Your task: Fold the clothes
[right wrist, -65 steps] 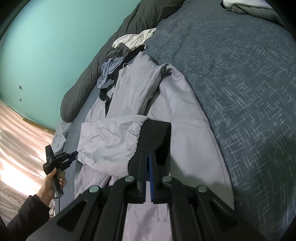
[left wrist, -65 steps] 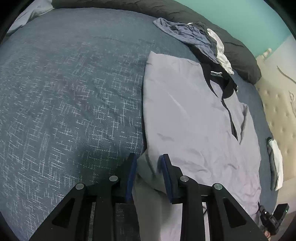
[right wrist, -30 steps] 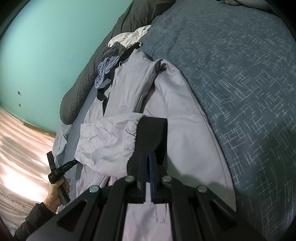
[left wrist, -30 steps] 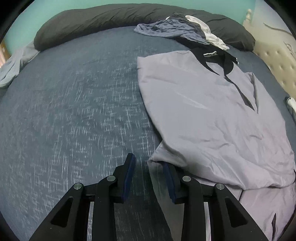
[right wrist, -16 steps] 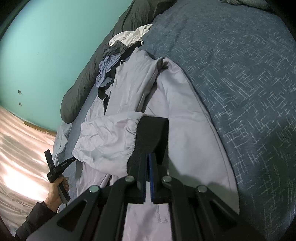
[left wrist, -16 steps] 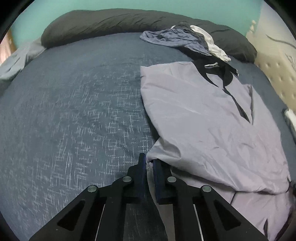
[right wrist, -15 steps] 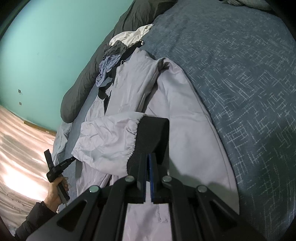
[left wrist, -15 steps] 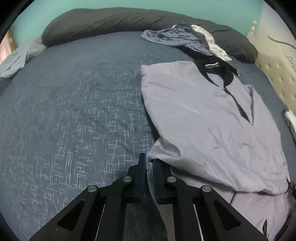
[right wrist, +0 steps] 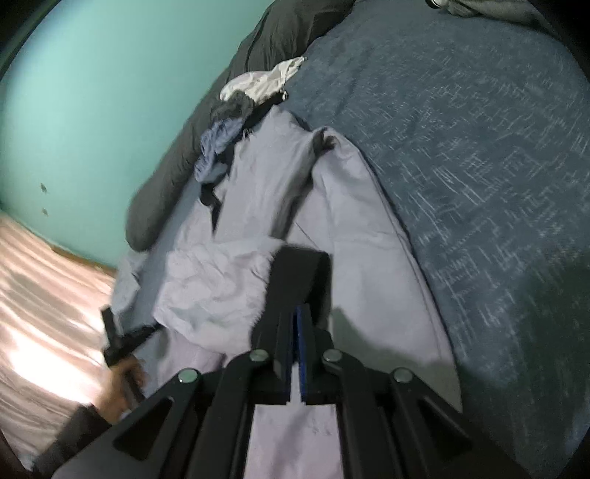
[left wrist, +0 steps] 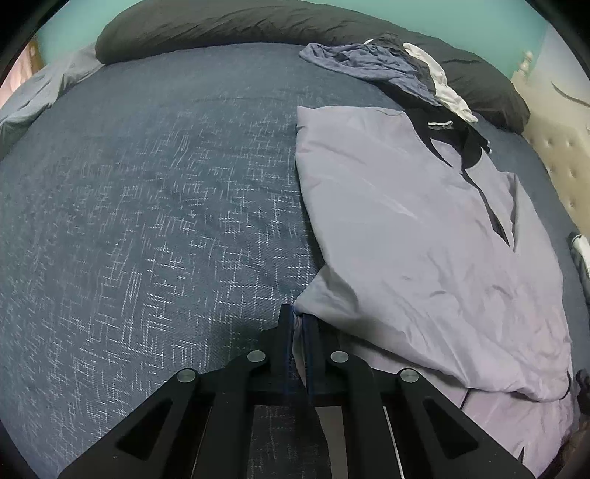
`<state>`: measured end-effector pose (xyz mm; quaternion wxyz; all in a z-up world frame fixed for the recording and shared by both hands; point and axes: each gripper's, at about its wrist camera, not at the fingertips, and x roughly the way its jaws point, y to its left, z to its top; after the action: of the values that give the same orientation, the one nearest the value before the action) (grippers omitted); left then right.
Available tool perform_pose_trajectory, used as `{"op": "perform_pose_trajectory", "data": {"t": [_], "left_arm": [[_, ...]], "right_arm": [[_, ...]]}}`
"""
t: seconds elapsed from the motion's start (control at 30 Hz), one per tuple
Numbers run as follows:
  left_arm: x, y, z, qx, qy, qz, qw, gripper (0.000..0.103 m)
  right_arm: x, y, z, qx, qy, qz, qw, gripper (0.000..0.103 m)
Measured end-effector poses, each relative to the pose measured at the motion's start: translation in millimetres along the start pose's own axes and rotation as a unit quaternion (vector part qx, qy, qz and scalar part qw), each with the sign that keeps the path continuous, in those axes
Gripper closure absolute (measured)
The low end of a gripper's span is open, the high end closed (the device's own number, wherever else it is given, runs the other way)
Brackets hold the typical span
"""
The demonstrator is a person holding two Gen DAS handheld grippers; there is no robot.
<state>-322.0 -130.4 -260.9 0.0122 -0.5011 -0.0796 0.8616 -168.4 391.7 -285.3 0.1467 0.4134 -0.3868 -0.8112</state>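
Observation:
A pale lilac jacket [left wrist: 416, 235] with a black collar lies spread on the dark blue bedspread [left wrist: 147, 206]. My left gripper [left wrist: 300, 317] is shut on the jacket's near left edge, fabric pinched between its pads. In the right wrist view the same jacket [right wrist: 354, 206] stretches away, one sleeve [right wrist: 214, 291] folded across it. My right gripper [right wrist: 297, 313] is shut on that sleeve's black cuff [right wrist: 300, 272], holding it just above the jacket's body. The other gripper [right wrist: 121, 339], held by a hand, shows at the left edge of that view, blurred.
A heap of clothes, blue-grey [left wrist: 368, 62] and white [left wrist: 446, 92], lies near the jacket's collar. A long dark pillow [left wrist: 236, 25] runs along the teal wall. A beige tufted headboard [left wrist: 564, 154] is at right. Bare bedspread lies left of the jacket.
My left gripper moved to the jacket's near left edge and shut on it about half a second ago. The right gripper keeps its hold on the cuff; its view is now blurred by motion.

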Motion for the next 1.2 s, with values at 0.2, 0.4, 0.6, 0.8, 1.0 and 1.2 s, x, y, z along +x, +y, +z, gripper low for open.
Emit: {"op": "perform_pose_trajectory", "data": {"t": [0.2, 0.4, 0.6, 0.8, 1.0, 1.2], "left_arm": [[1, 2, 0, 0.001, 0.005, 0.001, 1.0000, 0.098], [1, 3, -1, -0.002, 0.009, 0.002, 1.0000, 0.098], [3, 4, -1, -0.006, 0.014, 0.002, 0.9999, 0.098], [2, 5, -1, -0.004, 0.015, 0.004, 0.9999, 0.098], [2, 6, -1, -0.004, 0.016, 0.004, 0.9999, 0.098], [1, 6, -2, -0.001, 0.018, 0.008, 0.9998, 0.098]], "right_arm": [[16, 17, 20, -0.020, 0.015, 0.007, 1.000, 0.060], [44, 20, 22, -0.024, 0.052, -0.032, 0.998, 0.050], [53, 7, 20, -0.016, 0.051, -0.048, 0.997, 0.097], [32, 5, 14, -0.002, 0.037, -0.018, 0.999, 0.103], [18, 6, 11, 0.009, 0.030, -0.011, 0.999, 0.103], [35, 5, 16, 0.021, 0.052, -0.022, 0.998, 0.098]]}}
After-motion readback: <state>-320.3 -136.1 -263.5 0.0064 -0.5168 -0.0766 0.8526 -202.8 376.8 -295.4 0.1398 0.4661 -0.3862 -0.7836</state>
